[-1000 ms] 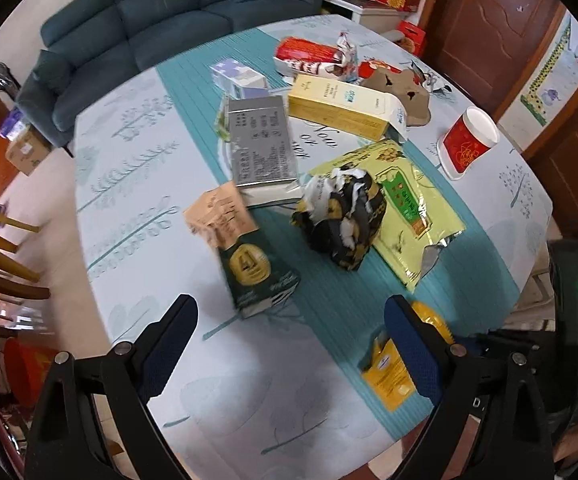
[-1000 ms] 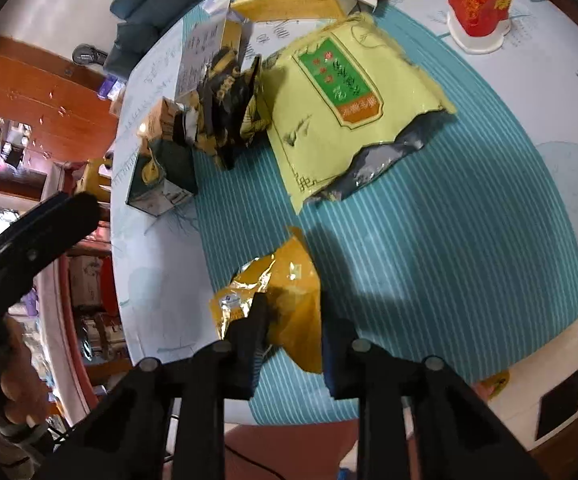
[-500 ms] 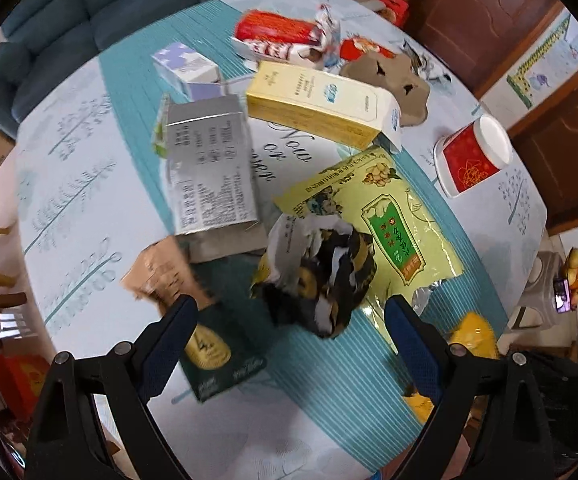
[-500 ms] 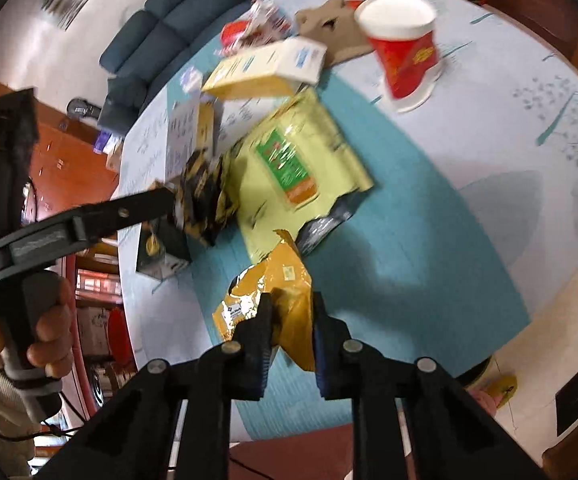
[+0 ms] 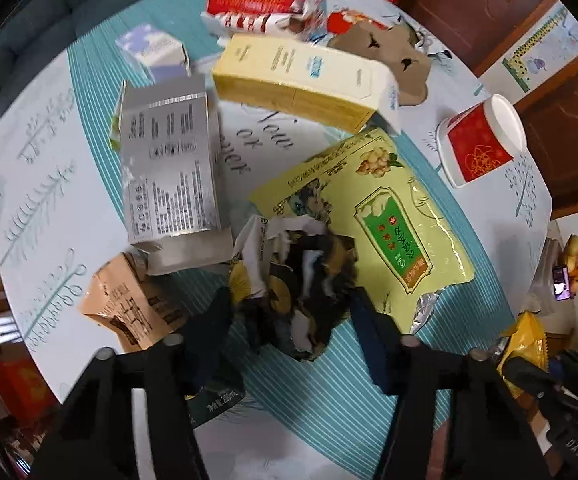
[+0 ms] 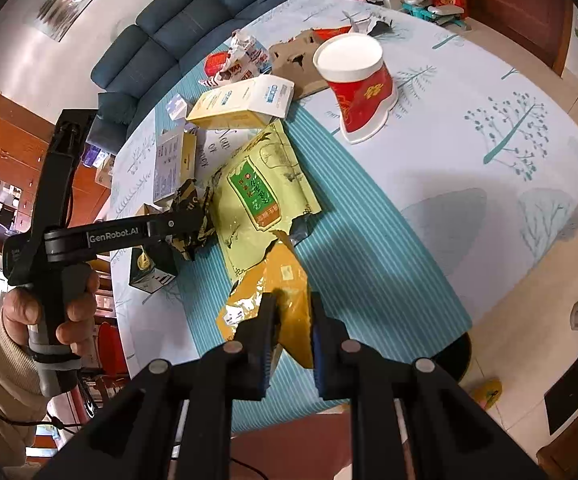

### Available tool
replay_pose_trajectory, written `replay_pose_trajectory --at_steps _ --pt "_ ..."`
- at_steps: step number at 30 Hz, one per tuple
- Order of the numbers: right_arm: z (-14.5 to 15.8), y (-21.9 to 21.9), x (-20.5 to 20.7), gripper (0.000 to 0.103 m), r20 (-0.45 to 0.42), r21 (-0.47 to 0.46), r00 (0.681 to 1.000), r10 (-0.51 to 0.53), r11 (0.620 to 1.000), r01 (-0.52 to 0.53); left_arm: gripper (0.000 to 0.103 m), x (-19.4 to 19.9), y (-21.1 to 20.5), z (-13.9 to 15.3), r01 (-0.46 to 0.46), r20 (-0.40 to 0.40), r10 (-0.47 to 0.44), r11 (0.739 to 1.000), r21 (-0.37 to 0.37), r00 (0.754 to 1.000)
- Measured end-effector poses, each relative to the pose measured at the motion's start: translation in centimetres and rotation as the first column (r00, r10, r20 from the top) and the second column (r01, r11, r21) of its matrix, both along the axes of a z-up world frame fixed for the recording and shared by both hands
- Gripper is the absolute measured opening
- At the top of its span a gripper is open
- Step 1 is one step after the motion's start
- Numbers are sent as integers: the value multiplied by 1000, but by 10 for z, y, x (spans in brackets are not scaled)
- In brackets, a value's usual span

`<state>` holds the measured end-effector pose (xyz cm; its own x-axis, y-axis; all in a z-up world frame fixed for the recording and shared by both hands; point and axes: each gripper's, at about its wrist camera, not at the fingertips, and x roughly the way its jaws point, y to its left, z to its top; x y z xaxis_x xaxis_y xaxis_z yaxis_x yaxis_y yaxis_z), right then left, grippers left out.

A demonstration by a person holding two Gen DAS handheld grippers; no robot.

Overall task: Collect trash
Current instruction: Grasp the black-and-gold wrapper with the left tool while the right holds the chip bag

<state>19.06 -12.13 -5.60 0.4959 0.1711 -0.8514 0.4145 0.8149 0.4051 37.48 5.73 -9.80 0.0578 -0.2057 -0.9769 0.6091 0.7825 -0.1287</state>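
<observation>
A crumpled black, white and yellow wrapper lies on the striped teal tablecloth. My left gripper points down over it. Its jaws are closing, and the pads touch the wrapper's left and right sides. From the right wrist view, the left gripper is held by a hand over that wrapper. My right gripper is shut on an orange-yellow foil wrapper, held up above the table's near edge.
A yellow-green pouch lies right of the crumpled wrapper. A silver box, a cream carton, a tan and dark green carton and a red paper cup are spread around. Red-white packaging and brown cardboard sit farther back.
The left gripper came down over the crumpled wrapper and its jaws narrowed onto it. The right gripper rose from the cloth with the orange-yellow wrapper.
</observation>
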Motion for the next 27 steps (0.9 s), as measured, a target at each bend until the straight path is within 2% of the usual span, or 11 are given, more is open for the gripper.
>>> replay_pose_trajectory --at_steps 3,4,11,18,27 --pt "5 -2 -2 15 10 -8 1000 0 1000 0 46 -7 -2 7 10 29 -11 1000 14 1000" --pt "7 -2 -3 15 14 -13 1000 0 1000 0 39 -10 -1 9 14 38 -15 1000 18 999" --pt "26 -3 -9 15 40 -46 999 24 999 -22 37 -25 7 21 -21 56 21 1000 -2 998" --pt "49 -2 -18 15 66 -92 995 72 994 -66 37 -40 22 62 -57 76 62 996 -67 995" --pt "60 -13 -34 14 78 -111 985 154 983 -145 37 -96 12 108 -72 107 89 986 -151 990"
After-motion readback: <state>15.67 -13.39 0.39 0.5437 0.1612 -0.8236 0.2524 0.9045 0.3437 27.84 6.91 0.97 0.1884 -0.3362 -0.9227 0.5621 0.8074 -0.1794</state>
